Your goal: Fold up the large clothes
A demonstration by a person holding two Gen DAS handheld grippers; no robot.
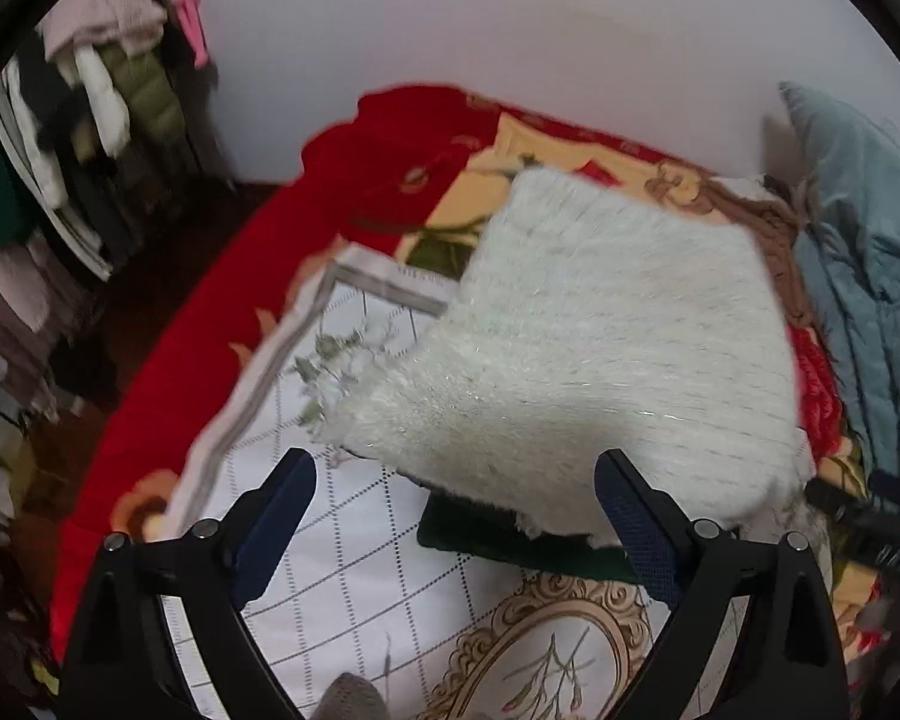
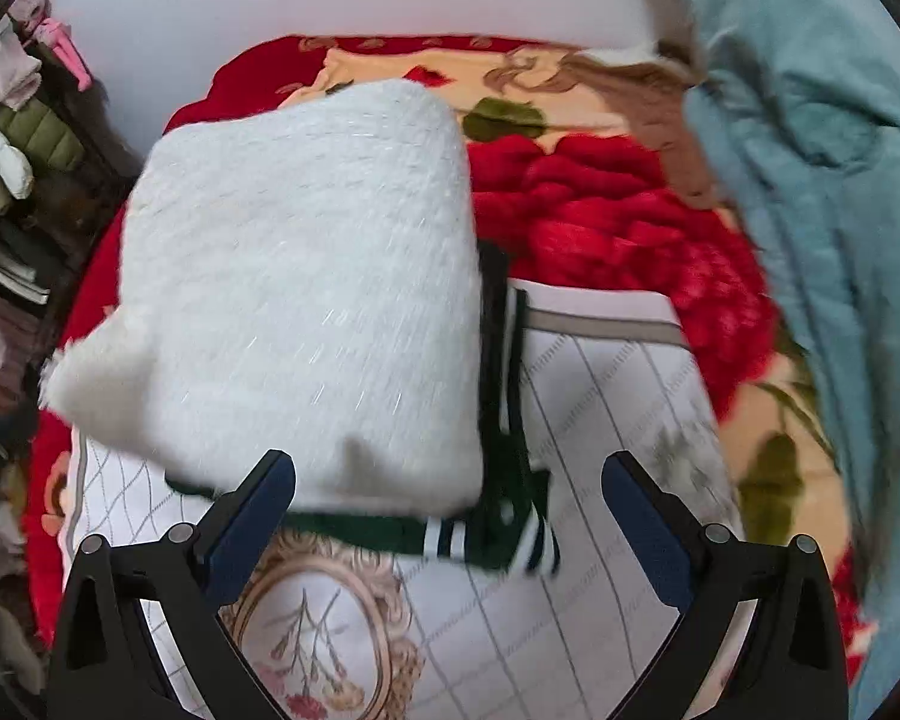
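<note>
Both claws gape, empty: left gripper (image 1: 455, 477), right gripper (image 2: 449, 477). Fluffy white folded sweater (image 2: 306, 282) fills frame centre, atop dark green striped garment (image 2: 492, 516). Advice: pinch near corners, fold evenly.

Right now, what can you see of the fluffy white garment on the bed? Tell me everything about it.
The white garment looks like a fuzzy, long-pile knit with faint glinting threads. It is folded into a thick, roughly square bundle lying on the white grid-patterned cloth. It sits atop a dark green garment with white stripes, which pokes out along its near and right edges. Both views are somewhat blurred. Neither the left gripper nor the right gripper grips it; both are open at its near edge.
</note>
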